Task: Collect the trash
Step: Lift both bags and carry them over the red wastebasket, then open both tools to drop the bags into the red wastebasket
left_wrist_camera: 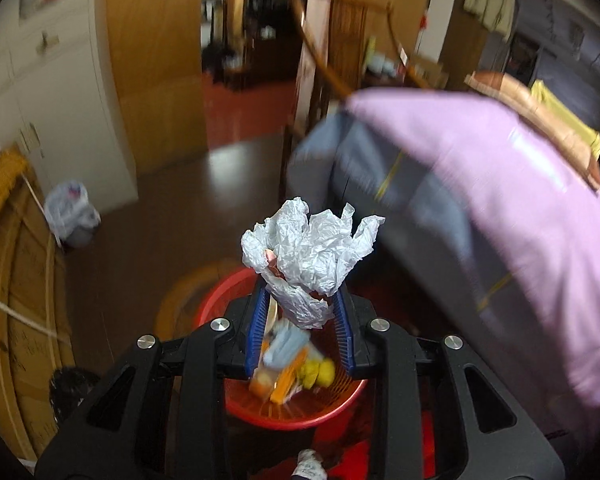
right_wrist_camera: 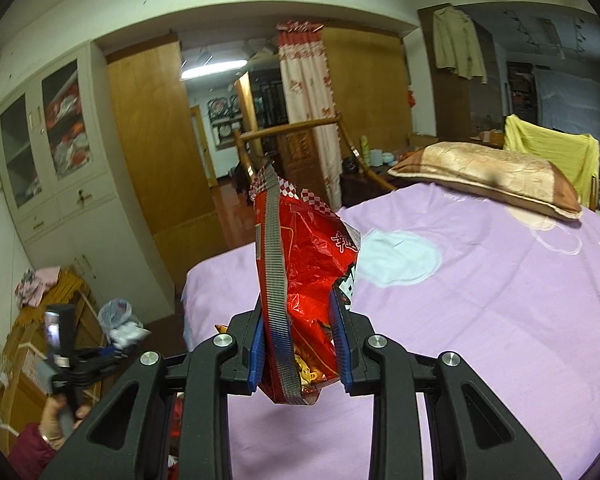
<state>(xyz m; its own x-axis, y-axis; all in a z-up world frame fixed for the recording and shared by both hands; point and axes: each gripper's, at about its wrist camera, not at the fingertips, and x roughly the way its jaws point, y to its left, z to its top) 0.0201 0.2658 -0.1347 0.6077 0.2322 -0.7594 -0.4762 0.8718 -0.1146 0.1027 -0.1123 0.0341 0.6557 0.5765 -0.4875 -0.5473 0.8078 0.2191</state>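
The left claw (left_wrist_camera: 302,300) is clamped on a crumpled white plastic wrapper (left_wrist_camera: 308,248), its wrinkled folds fanning out past the blue fingertips (left_wrist_camera: 342,312). It hangs over a red basket (left_wrist_camera: 300,412) on the dark floor, which holds blurred yellow, orange and pale scraps. The right claw (right_wrist_camera: 300,336) is closed tight on a red foil snack bag (right_wrist_camera: 300,264), creased and shiny, with a checkered top edge and a serrated silver seam, held above the near left part of the purple bed (right_wrist_camera: 480,300).
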